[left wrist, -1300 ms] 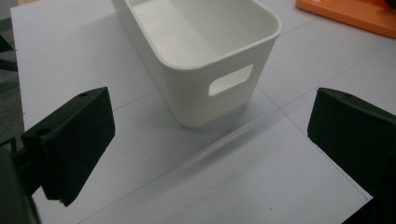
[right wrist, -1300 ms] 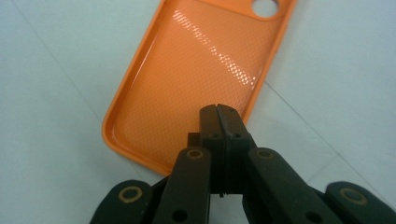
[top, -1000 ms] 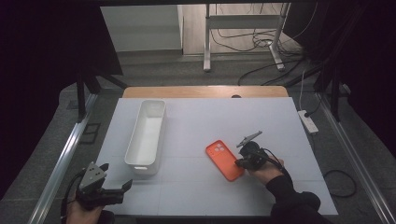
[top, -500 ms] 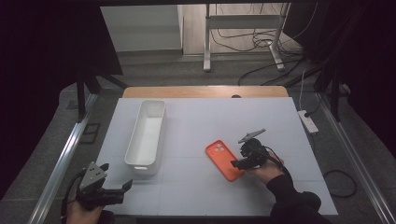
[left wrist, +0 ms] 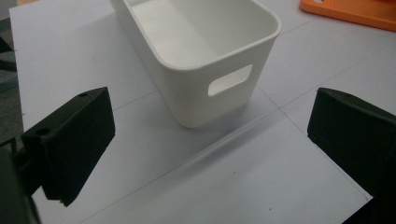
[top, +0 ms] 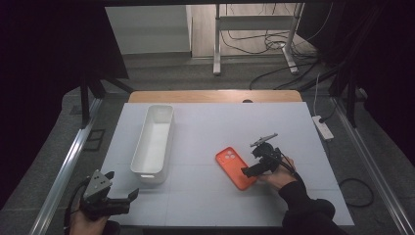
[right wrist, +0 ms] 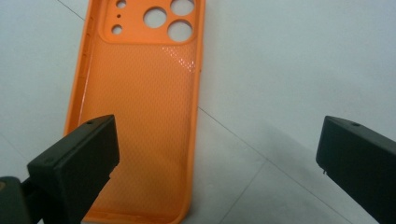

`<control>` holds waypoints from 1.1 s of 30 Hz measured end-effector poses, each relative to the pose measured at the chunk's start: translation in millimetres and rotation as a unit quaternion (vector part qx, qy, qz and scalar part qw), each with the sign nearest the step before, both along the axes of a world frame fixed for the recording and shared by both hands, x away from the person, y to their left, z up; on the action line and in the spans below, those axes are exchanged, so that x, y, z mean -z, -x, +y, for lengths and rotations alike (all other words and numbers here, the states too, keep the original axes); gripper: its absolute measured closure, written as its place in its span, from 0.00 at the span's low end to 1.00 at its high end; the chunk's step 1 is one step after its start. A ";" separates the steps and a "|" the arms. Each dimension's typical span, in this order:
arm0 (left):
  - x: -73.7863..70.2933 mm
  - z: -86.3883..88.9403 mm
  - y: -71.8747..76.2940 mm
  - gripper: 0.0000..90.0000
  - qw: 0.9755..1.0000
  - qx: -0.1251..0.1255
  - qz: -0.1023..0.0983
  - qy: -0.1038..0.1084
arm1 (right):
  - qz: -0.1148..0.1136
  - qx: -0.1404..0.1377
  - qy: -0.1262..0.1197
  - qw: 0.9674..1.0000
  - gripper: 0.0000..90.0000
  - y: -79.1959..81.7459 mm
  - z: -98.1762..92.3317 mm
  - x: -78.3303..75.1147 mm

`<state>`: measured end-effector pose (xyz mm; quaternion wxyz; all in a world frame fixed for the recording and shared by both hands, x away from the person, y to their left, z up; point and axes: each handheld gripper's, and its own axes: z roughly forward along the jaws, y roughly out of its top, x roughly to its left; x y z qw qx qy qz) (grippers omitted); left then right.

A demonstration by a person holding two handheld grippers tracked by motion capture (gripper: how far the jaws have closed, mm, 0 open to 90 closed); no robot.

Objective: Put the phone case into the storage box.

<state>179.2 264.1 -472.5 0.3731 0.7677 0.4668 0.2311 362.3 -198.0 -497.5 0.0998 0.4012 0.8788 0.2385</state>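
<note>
1. The surface (top: pixel 205 127) is the largest thing here: one white sheet marked with faint grid lines, with a strip of wood showing along its far edge. Everything below is placed relative to the white bin.
2. One white bin (top: pixel 152 143), long and narrow, stands upright and empty on the surface with its long side running away from the person. In the left gripper view the bin (left wrist: pixel 201 56) shows a slot handle cut into its near end wall.
3. One orange phone case (top: pixel 235 167) lies flat to the right of the bin and well apart from it, inner side up. In the right gripper view the case (right wrist: pixel 140 107) shows its round camera cut-outs at the far end. Nothing lies between the case and the bin, only bare surface.
4. Two sets of tongs are in use, one in each hand.
   - The right tongs (top: pixel 254 169) sit at the case's right edge, farther from the bin than the case is. The right tongs (right wrist: pixel 215 163) have just been opening and now stand wide apart; the left jaw hangs over the near end of the case, the other over bare surface, and they grip nothing.
   - The left tongs (top: pixel 128 198) hover near the front left corner, just in front of the bin's near end. The left tongs (left wrist: pixel 205 154) stand wide apart and hold nothing, pointing at the bin's handle end.
5. Beyond the surface, right of the bin, one white power strip (top: pixel 324 127) lies on the floor.
</note>
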 end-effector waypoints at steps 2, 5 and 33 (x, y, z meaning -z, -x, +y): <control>0.0 0.0 0.0 0.02 1.000 0.000 0.000 0.000 | 0.001 -0.003 0.006 1.000 0.00 -0.2 1.4 1.8; 0.0 0.0 0.1 0.02 1.000 0.000 0.000 0.000 | 0.003 -0.008 0.013 1.000 0.01 -0.4 3.5 4.7; -0.1 -0.2 -0.1 0.02 1.000 0.001 0.000 -0.001 | 0.040 -0.043 -0.004 0.998 0.87 -1.8 -0.7 5.0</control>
